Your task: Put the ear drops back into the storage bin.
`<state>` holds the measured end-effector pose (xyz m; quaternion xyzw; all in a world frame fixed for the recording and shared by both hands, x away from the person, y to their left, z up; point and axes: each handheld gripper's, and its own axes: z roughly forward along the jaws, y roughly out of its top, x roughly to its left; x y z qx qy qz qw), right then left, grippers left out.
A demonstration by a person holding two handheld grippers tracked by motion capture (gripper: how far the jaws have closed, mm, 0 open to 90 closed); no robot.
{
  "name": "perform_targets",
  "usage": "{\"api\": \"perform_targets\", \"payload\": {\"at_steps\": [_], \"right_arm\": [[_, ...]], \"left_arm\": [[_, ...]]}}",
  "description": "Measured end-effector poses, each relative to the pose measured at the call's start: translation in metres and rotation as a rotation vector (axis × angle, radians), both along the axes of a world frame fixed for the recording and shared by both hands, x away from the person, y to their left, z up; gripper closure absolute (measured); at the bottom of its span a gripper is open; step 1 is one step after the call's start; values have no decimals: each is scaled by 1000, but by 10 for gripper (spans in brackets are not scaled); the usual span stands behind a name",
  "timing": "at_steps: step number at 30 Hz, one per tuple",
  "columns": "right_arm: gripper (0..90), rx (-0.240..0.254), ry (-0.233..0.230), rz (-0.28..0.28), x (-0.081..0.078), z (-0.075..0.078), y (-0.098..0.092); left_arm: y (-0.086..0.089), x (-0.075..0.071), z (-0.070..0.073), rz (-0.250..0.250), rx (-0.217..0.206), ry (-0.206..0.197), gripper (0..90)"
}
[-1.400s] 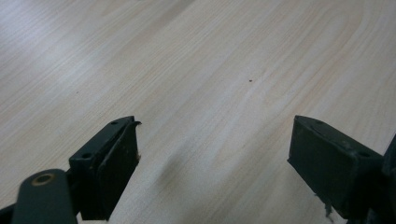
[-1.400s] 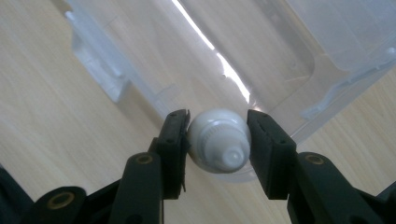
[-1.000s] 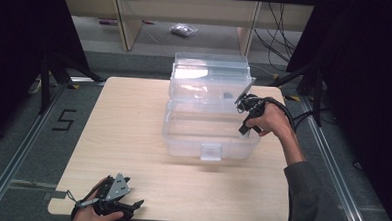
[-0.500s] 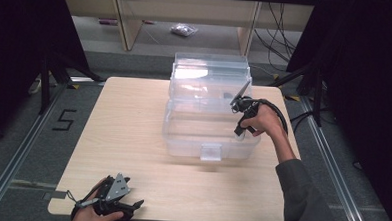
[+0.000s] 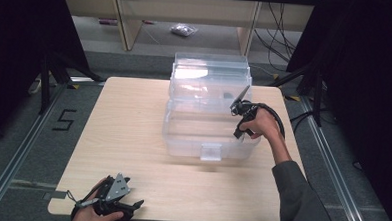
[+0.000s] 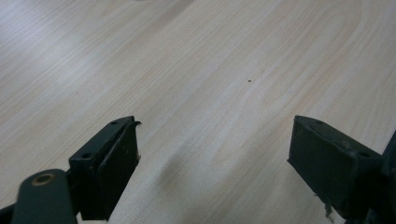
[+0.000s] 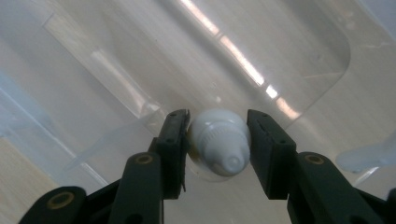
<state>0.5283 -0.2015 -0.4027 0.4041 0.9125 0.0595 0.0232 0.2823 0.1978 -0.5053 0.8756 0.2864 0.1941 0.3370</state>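
Two grippers share a pale wooden table (image 5: 133,128), and the work sits at the right of the frame in the high view. There the right gripper (image 5: 240,108) hangs over a clear plastic bin (image 5: 208,136) with its hinged lid thrown back toward the top of the frame. In the right gripper view the black jaws are clamped on a small white bottle (image 7: 218,142), one pad (image 7: 180,140) on each side of its ribbed cap, the nozzle pointing back at the camera and the bin's glossy floor beneath it. Whether the bottle already touches that floor cannot be told.

The bottle looks like smooth, rounded plastic: light, fairly stiff, and slick enough to twist or squirt out of a hard pinch. The ribbed band around the cap seems the best place to hold it, since the ridges give the flat pads something to bite on; the domed shoulder below would likely slide. A drop probably would not break it, though it could roll on the bin's shiny bottom.

The bin itself is thin, see-through and rectangular with rounded corners and a small front latch; its walls would probably flex if pushed.

At the lower left of the high view the left gripper (image 5: 111,203) rests near the table's edge. In the left gripper view its jaws stand wide apart over matte, fine-grained wood, holding nothing.
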Motion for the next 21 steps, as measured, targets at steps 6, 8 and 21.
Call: {"api": "perform_targets", "payload": {"at_steps": [6, 8, 21], "right_arm": [[600, -5, -8, 15, 2, -6, 1], [601, 2, 3, -14, 0, -8, 3], [600, -33, 16, -13, 3, -19, 6]], "left_arm": [[0, 0, 0, -3, 6, 1, 153], [0, 0, 0, 0, 0, 1, 153], [0, 0, 0, -2, 2, 2, 153]]}}
